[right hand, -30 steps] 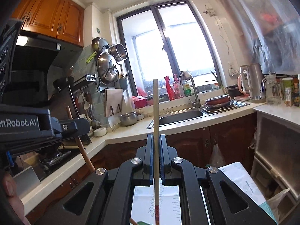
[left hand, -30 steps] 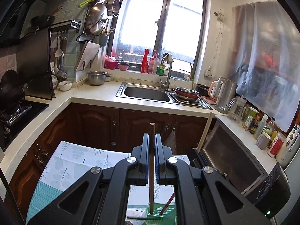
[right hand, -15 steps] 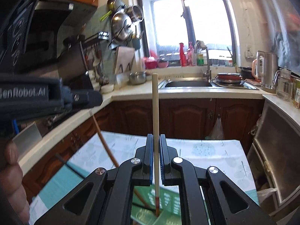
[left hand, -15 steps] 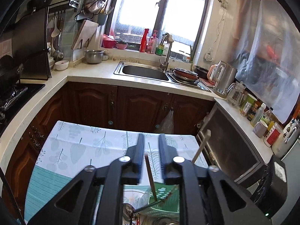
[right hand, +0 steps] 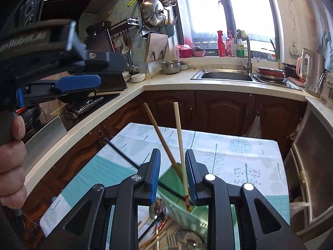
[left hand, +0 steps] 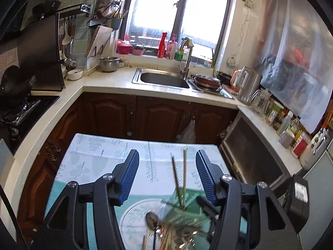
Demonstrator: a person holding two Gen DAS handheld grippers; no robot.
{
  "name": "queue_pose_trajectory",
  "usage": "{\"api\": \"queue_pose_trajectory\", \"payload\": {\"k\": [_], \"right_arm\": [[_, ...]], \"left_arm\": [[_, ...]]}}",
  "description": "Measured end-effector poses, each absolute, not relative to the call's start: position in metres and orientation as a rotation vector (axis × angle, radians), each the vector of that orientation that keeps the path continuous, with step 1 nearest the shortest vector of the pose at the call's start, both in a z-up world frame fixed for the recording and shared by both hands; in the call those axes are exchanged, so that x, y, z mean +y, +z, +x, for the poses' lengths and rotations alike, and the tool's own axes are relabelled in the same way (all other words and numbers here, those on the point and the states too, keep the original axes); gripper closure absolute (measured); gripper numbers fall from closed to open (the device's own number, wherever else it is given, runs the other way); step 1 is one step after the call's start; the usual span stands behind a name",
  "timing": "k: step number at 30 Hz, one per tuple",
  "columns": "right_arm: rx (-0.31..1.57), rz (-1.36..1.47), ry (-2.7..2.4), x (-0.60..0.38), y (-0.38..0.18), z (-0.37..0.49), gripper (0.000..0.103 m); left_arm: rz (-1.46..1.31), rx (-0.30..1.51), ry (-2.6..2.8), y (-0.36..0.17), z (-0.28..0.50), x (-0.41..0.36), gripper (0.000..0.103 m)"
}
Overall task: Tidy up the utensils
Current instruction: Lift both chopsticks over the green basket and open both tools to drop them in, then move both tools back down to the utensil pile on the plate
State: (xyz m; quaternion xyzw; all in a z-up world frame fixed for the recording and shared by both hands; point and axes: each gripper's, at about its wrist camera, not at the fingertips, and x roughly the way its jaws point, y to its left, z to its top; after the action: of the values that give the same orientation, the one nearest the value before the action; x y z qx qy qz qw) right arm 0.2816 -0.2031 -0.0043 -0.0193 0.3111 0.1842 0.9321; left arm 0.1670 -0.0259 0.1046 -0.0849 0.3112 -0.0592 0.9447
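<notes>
Two chopsticks (right hand: 179,145) standing in green holder (right hand: 187,214); both grippers (right hand: 172,175) (left hand: 167,175) opening, gripping nothing; spoons, chopsticks (right hand: 158,235) lying at six o'clock, waiting.

My left tongs (left hand: 167,177) point forward and down, jaws opening, the blue pads (left hand: 129,178) standing wide apart and pressing on nothing. From the right wrist view I see those same tongs side-on at the upper left, one blue pad (right hand: 78,83) facing out, and my left hand (right hand: 11,160) wrapped around the handle below, thumb on top and the other fingers curled.

My right tongs (right hand: 173,175) tilt down too, jaws opening but narrower than the left. A pale chopstick (right hand: 181,156) stands between the pads, close to the right one; I cannot tell whether it touches. My right hand is out of view.
</notes>
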Motion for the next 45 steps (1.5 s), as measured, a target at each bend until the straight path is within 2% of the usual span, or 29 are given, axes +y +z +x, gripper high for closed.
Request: {"api": "queue_pose_trajectory", "payload": {"k": [7, 16, 18, 19, 22, 26, 29, 33, 45], "right_arm": [[0.749, -0.018, 0.352, -0.218, 0.006, 0.228, 0.077], [0.909, 0.138, 0.41, -0.227, -0.026, 0.146, 0.077], [0.954, 0.198, 0.43, -0.226, -0.04, 0.137, 0.077], [0.976, 0.231, 0.433, -0.227, -0.05, 0.134, 0.077], [1.05, 0.291, 0.413, -0.227, -0.081, 0.135, 0.079], [1.154, 0.355, 0.386, -0.226, -0.119, 0.151, 0.081], [1.213, 0.379, 0.367, -0.224, -0.137, 0.161, 0.085], [1.271, 0.385, 0.352, -0.215, -0.157, 0.17, 0.086], [1.342, 0.256, 0.224, -0.175, -0.173, 0.198, 0.086]], "left_arm": [[-0.152, 0.741, -0.141, 0.095, 0.112, 0.007, 0.045], [-0.172, 0.988, -0.248, 0.02, 0.079, 0.023, 0.045], [-0.182, 1.053, -0.277, -0.004, 0.082, 0.021, 0.049], [-0.185, 1.079, -0.3, -0.014, 0.084, 0.019, 0.054], [-0.185, 1.167, -0.346, -0.047, 0.092, 0.011, 0.064], [-0.151, 1.258, -0.406, -0.087, 0.1, -0.004, 0.068], [-0.1, 1.301, -0.44, -0.107, 0.104, -0.014, 0.077], [-0.071, 1.326, -0.441, -0.122, 0.11, -0.016, 0.078], [-0.14, 1.322, -0.453, -0.136, 0.124, 0.01, 0.078]]}}
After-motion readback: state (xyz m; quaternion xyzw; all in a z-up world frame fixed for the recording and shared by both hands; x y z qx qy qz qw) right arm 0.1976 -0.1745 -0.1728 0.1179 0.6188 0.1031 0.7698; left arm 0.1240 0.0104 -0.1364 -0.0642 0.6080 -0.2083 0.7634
